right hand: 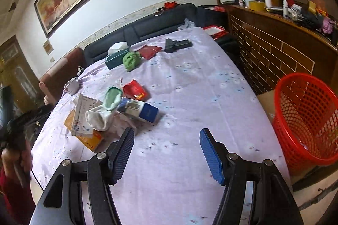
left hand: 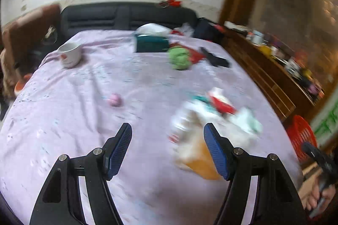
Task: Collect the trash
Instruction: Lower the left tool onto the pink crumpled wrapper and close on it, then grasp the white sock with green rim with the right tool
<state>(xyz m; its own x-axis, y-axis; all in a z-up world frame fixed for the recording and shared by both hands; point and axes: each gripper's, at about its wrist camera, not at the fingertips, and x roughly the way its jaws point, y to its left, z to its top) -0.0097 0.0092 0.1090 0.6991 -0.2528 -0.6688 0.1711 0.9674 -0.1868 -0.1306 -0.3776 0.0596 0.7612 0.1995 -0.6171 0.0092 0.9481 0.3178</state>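
Lilac bedsheet [right hand: 190, 85] carries crumpled boxes [right hand: 84, 119] whose print is unreadable. Your left gripper [left hand: 168, 130] and right gripper [right hand: 166, 135] are spread wide, holding nothing.

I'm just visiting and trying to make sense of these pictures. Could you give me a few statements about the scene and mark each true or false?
1. Both grippers, left gripper and right gripper, are open and hold nothing. True.
2. The red basket stands on top of the table. False: it stands beside the table, off its edge.
3. A white sock lies on the pile of boxes. True.
4. The white mug is inside the basket. False: it stands on the table near its far edge.
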